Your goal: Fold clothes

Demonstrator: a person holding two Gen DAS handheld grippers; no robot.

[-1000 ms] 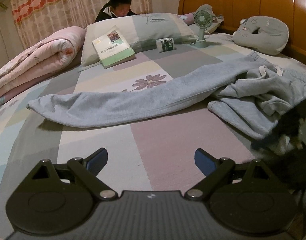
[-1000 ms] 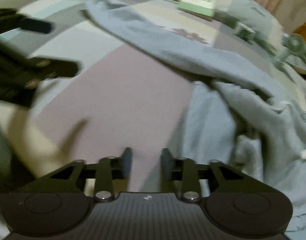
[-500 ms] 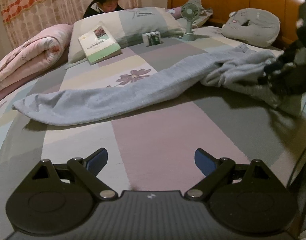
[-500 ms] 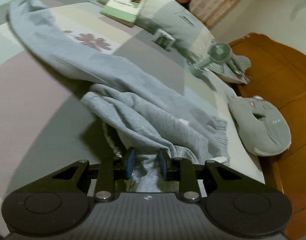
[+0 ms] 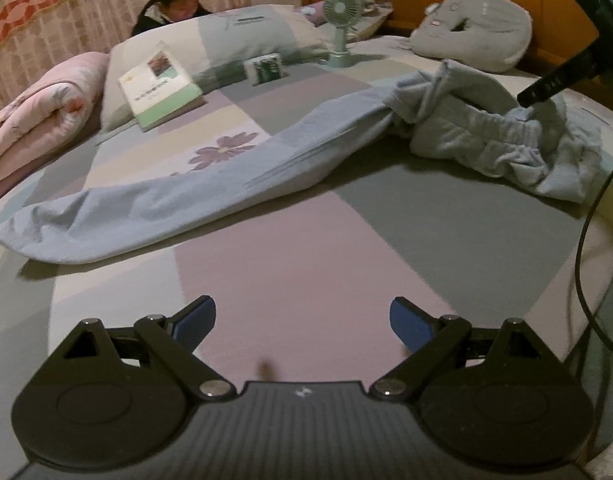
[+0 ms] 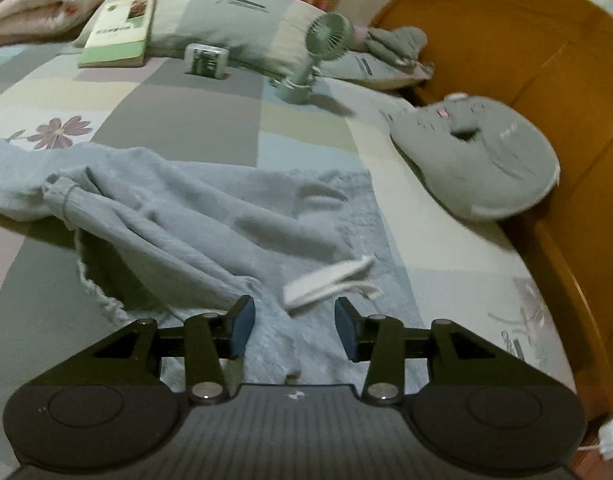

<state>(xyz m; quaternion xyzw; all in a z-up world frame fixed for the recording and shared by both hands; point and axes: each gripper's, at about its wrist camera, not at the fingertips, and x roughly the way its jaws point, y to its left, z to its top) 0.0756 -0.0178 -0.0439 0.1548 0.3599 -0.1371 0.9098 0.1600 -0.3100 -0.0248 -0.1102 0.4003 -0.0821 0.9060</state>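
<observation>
Grey-blue sweatpants (image 5: 226, 184) lie across the patchwork bedspread (image 5: 306, 264). One leg stretches to the left, and the waist (image 5: 486, 136) is bunched at the right. My left gripper (image 5: 302, 316) hovers open over bare bedspread, short of the leg. My right gripper (image 6: 292, 320) is over the waist end (image 6: 210, 216) with its jaws opening. Cloth and a white drawstring (image 6: 326, 280) lie under and ahead of the gap, and the pads do not press on them. In the left wrist view the right gripper (image 5: 546, 84) hangs just above the bunch.
A book (image 5: 158, 84), a small box (image 5: 266, 68) and a green fan (image 5: 340, 28) sit near the pillow (image 5: 242, 36). A person (image 5: 178, 0) is behind it. A grey cushion (image 6: 478, 160) lies against the wooden headboard (image 6: 546, 60). A rolled pink quilt (image 5: 38, 116) is at left. A black cable (image 5: 586, 240) runs along the right edge.
My right gripper swept right across the bed, dragging the waist end with it, and its jaws have spread off the cloth. The leg is pulled straighter. The left gripper drifted slightly.
</observation>
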